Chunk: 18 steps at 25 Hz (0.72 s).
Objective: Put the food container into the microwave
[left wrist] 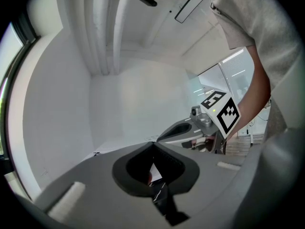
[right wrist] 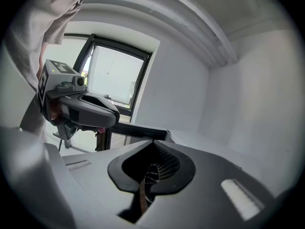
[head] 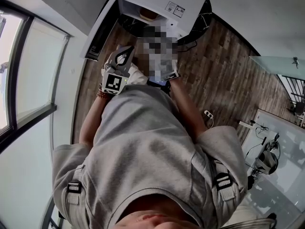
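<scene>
Left gripper and right gripper jaws both closed, empty; open microwave just ahead; brown item sits inside.

Microwave sits on a round tabletop, ahead of the person. Its door is swung open to the L. Food container is inside the cavity. L tongs are in front of the microwave, nr the door. R tongs are beside them. Window is far L. Power strip lies on the floor, R.
</scene>
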### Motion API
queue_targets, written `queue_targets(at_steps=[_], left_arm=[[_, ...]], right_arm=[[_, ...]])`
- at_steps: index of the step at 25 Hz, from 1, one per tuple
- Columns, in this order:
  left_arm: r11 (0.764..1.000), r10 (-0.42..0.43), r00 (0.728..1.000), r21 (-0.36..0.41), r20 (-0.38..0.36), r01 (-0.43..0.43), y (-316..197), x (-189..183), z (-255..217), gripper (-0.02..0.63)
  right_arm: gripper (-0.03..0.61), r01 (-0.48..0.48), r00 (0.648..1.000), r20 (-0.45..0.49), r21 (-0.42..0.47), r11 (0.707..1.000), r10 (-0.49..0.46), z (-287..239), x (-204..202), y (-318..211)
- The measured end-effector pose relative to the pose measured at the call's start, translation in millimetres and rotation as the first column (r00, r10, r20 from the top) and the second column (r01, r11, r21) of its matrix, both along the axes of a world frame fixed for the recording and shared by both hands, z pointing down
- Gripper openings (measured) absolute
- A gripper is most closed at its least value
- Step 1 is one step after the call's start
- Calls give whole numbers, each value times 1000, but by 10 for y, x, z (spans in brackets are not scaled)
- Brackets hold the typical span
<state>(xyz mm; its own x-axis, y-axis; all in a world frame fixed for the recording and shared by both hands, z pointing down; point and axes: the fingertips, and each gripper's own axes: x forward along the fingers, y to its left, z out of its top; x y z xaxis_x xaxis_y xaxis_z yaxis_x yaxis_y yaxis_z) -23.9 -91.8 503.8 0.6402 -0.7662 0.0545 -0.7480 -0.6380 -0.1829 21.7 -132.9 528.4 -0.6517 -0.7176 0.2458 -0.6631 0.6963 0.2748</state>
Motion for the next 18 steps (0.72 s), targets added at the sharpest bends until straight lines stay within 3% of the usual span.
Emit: queue_targets(at_steps=[18], left_arm=[[1000,-26,1000,-6,0,26,29,-33,24,-2]], right_arm=[[15,-3,1000,11,-37,999,4,91,69,99]])
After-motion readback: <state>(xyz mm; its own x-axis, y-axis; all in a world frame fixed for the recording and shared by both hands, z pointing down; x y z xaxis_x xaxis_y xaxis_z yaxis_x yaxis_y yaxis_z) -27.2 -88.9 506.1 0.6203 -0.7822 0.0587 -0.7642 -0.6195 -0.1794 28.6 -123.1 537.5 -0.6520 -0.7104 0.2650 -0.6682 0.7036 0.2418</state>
